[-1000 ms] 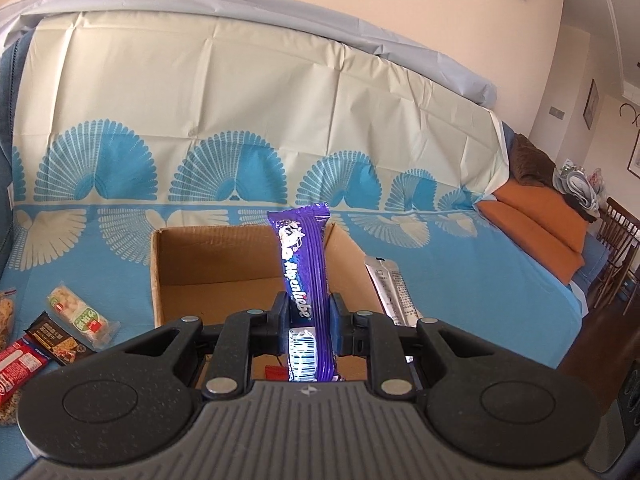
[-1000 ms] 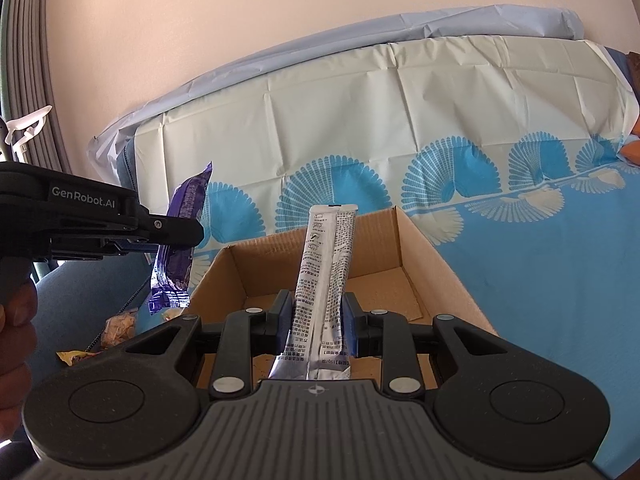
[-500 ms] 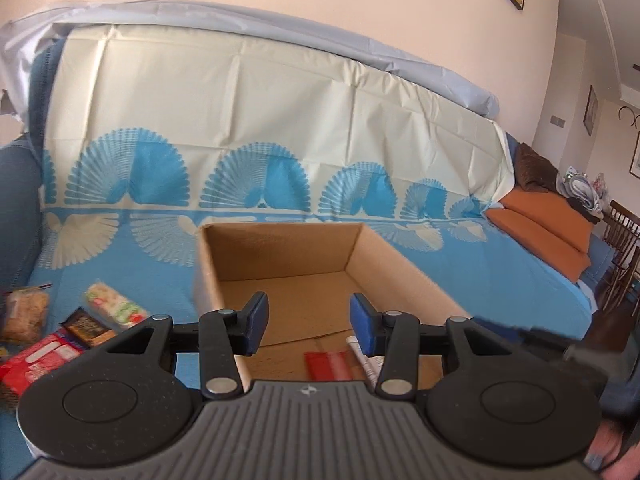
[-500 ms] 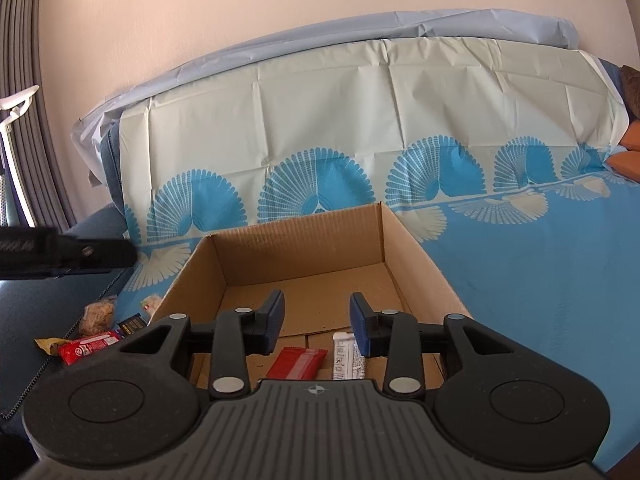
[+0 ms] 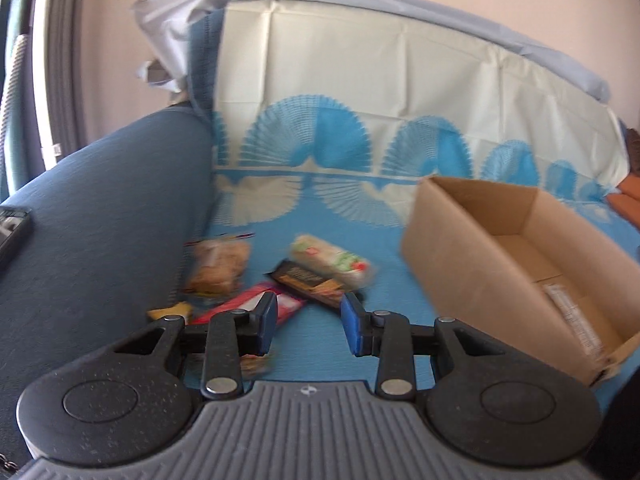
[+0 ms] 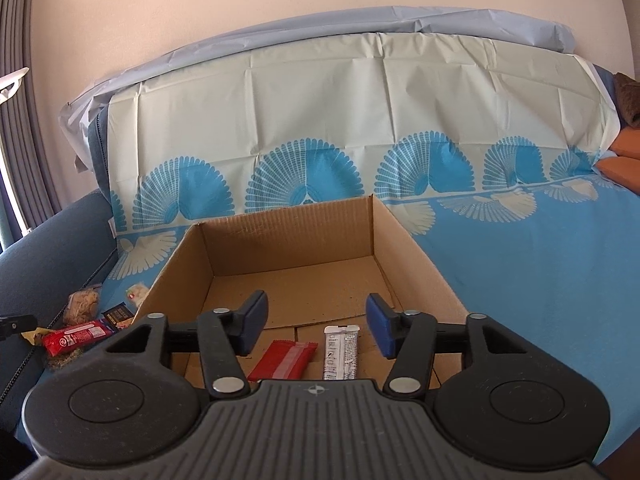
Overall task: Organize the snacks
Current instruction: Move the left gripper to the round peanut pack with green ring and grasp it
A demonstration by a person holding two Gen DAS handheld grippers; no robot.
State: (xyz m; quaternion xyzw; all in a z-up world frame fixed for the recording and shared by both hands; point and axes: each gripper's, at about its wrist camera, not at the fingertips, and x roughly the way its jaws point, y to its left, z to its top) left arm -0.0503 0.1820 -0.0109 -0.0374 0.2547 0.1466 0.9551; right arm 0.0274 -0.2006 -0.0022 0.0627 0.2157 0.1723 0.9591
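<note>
A brown cardboard box stands on the blue patterned sofa cover; it also shows at the right of the left wrist view. Inside lie a red bar and a silver bar; the silver bar shows too in the left wrist view. My right gripper is open and empty above the box's near end. My left gripper is open and empty over loose snacks left of the box: a red bar, a dark bar, a white-green pack and a cookie bag.
The dark blue sofa arm rises at the left, with a dark device on it. The sofa backrest stands behind the box. Orange cushions lie far right. The same loose snacks show left of the box in the right wrist view.
Both grippers let go of their bars, the purple and the silver one, over the box and opened. The left gripper then swung left to the loose snacks. The right gripper opened wider.
</note>
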